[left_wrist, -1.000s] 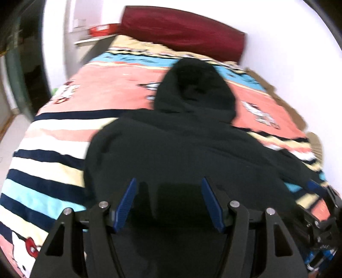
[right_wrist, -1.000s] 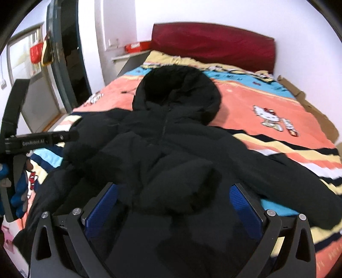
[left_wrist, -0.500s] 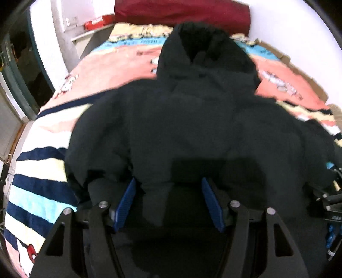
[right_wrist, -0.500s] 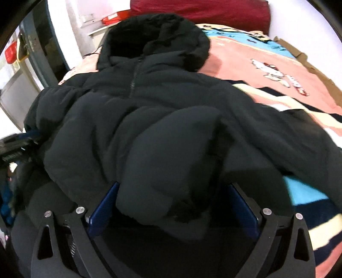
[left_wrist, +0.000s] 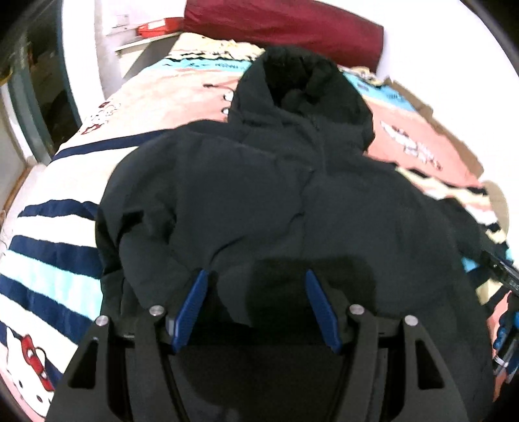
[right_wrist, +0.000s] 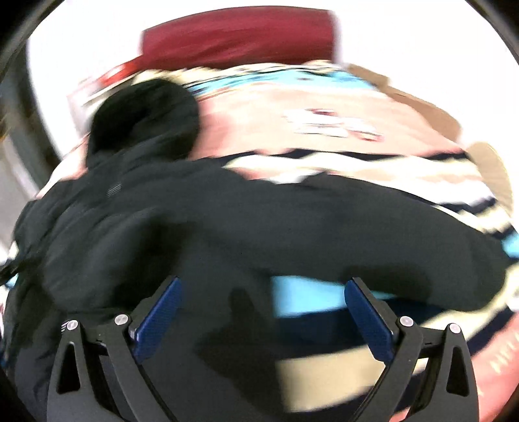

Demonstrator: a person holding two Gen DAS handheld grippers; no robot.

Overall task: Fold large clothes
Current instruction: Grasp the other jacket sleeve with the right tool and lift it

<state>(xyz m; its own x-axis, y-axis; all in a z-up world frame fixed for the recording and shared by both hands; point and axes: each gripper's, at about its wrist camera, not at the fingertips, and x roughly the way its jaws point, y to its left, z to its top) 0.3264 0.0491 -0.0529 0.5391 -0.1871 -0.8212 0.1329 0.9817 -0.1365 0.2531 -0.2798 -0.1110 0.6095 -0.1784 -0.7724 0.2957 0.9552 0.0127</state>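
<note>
Jacket (left_wrist: 292,201): one black hooded puffer, front up on the striped bedspread (left_wrist: 55,246), hood (left_wrist: 298,84) toward the dark red headboard (left_wrist: 285,26).

Left side first. One sleeve (left_wrist: 155,233) is now doubled in over the chest; a second ago it sat bunched at the bed's left edge, and half a second ago I was bringing it across. My left gripper (left_wrist: 254,305) hangs over the lower front with its jaws at a middling gap. A lobe of dark fabric sits between the blue pads (left_wrist: 191,305), but I cannot tell if they pinch it or merely straddle it.

Moving right. The right wrist view is badly smeared, so the camera is swinging. The right gripper (right_wrist: 262,311) is spread wide and holds nothing; between its pads I see bedspread and shadow. Half a second ago a bulge of padding filled that gap, now gone. The other sleeve (right_wrist: 373,227) lies stretched out flat to the right across the stripes.

My reading: the first sleeve fold is down, and the right sleeve looks to be the next piece to bring in before the body gets halved.

Count: one jacket, two sleeves (one folded in, one out), one hood, two grippers, one bed, one headboard, one red box (left_wrist: 155,27) on the ledge beyond.
</note>
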